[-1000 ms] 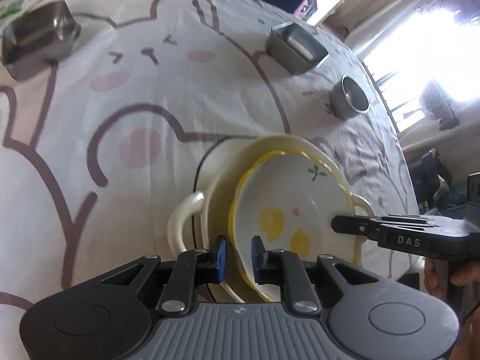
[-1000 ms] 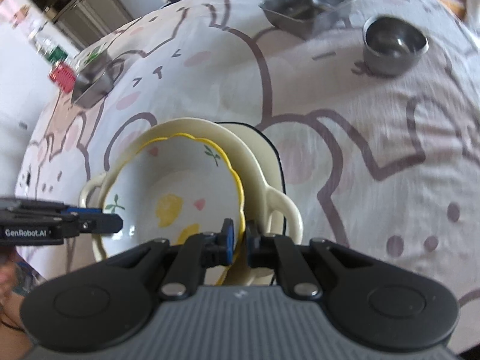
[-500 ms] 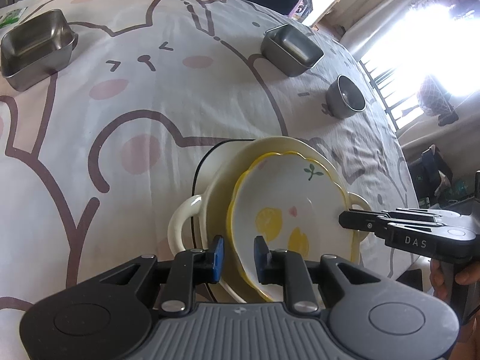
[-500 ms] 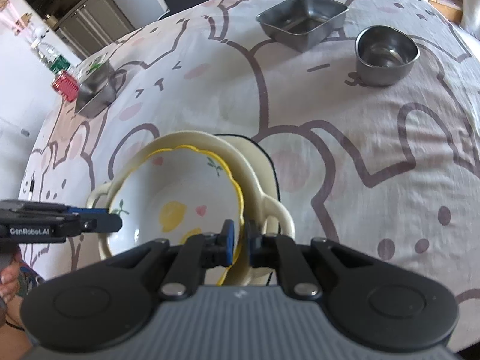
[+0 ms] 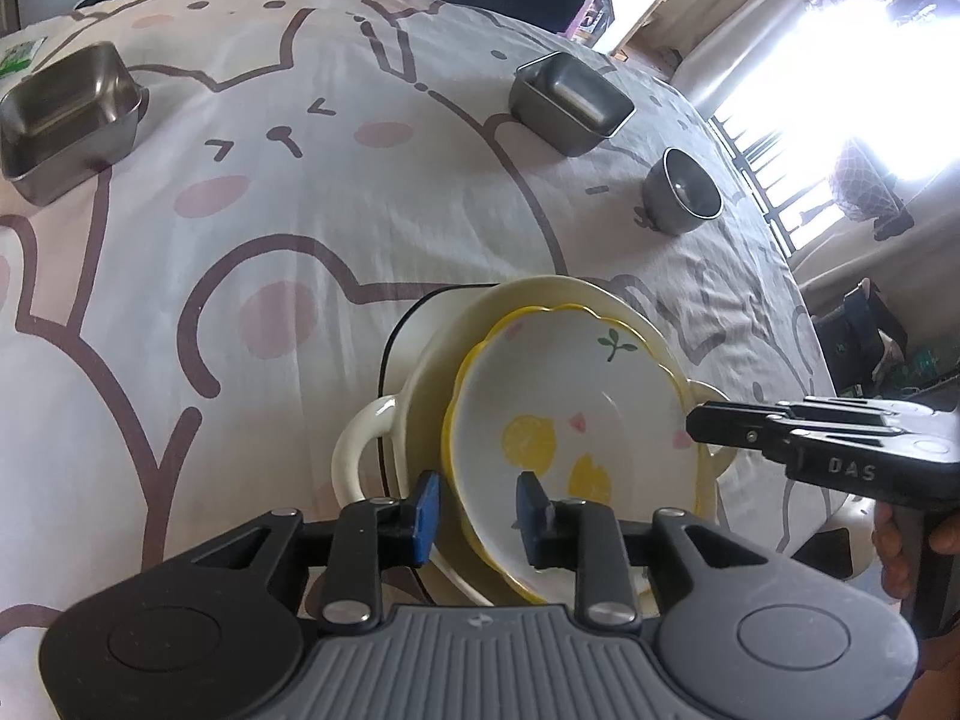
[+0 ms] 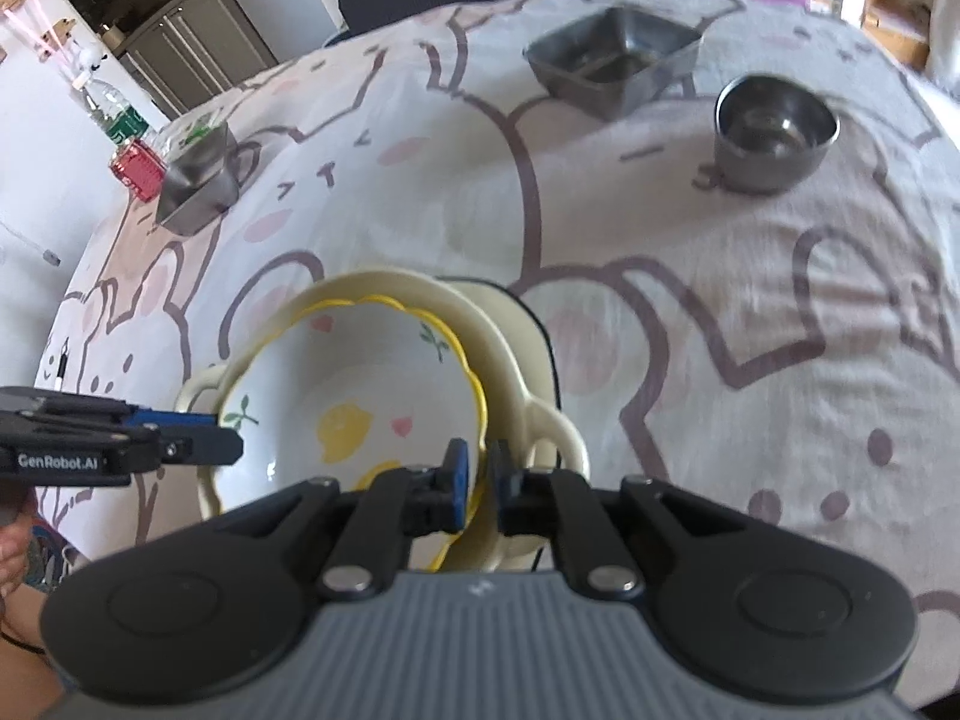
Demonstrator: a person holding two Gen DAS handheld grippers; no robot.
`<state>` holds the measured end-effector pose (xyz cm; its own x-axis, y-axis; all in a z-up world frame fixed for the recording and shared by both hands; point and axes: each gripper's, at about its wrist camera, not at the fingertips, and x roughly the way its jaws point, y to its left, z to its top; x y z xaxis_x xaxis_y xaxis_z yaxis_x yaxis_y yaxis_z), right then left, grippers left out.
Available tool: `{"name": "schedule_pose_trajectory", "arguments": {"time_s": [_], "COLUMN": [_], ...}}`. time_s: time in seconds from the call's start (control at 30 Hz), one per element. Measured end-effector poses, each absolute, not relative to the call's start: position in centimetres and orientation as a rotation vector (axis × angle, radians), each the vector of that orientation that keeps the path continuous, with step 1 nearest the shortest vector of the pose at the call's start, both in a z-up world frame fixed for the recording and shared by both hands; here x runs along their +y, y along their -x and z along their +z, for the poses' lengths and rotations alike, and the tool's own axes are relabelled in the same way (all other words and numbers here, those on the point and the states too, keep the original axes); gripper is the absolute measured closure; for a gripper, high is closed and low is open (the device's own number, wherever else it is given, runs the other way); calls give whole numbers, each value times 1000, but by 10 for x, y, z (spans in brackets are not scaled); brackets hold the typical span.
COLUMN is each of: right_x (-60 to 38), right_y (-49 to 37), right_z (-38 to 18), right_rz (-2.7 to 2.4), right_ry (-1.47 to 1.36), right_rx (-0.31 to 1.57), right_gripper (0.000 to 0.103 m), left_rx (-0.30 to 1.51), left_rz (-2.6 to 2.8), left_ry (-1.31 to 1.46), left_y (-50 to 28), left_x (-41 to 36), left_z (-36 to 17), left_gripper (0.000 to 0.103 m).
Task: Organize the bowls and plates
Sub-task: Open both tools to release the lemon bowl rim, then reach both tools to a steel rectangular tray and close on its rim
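A white bowl with a yellow scalloped rim and lemon prints (image 5: 564, 414) (image 6: 360, 402) sits nested in a cream two-handled dish (image 5: 366, 450) (image 6: 540, 414), which rests on a white plate with a dark rim (image 5: 414, 336) (image 6: 534, 336). My left gripper (image 5: 477, 510) is open, its jaws straddling the near rim of the lemon bowl without clamping it. My right gripper (image 6: 477, 474) is shut on the opposite rim of the lemon bowl. Each gripper shows in the other's view: the right one in the left wrist view (image 5: 696, 423), the left one in the right wrist view (image 6: 231, 447).
On the bunny-print cloth stand two square steel containers (image 5: 66, 120) (image 5: 570, 99) and a round steel bowl (image 5: 684, 192); they also show in the right wrist view (image 6: 198, 180) (image 6: 618, 60) (image 6: 774, 132). A bottle and red item (image 6: 135, 165) are at the far left edge.
My left gripper's jaws have widened from nearly closed on the bowl rim to open. The right gripper stays shut on the rim. Both cameras have pulled back slightly.
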<state>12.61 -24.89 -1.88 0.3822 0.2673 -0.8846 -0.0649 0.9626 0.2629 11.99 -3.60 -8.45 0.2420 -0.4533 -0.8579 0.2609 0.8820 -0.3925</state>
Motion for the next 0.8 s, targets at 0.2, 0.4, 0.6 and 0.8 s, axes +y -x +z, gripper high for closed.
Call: {"name": "schedule_pose_trajectory", "arguments": {"time_s": [0.2, 0.4, 0.6, 0.8], "right_x": [-244, -246, -252, -258], "right_y": [-118, -111, -114, -135], "right_z": [-10, -1, 11, 12], "right_rz": [240, 231, 176, 120], "right_ry": [-167, -124, -102, -159], "right_rx": [1141, 1093, 998, 920], "right_gripper": [67, 33, 4, 0], "left_rx": [1212, 1159, 1071, 1000], "left_rz": [-503, -488, -448, -384], "left_ry": [157, 125, 90, 79], "left_y": [-115, -114, -121, -138], "left_x": [-38, -35, -22, 0], "left_z": [-77, -66, -50, -36], "left_gripper": [56, 21, 5, 0]}}
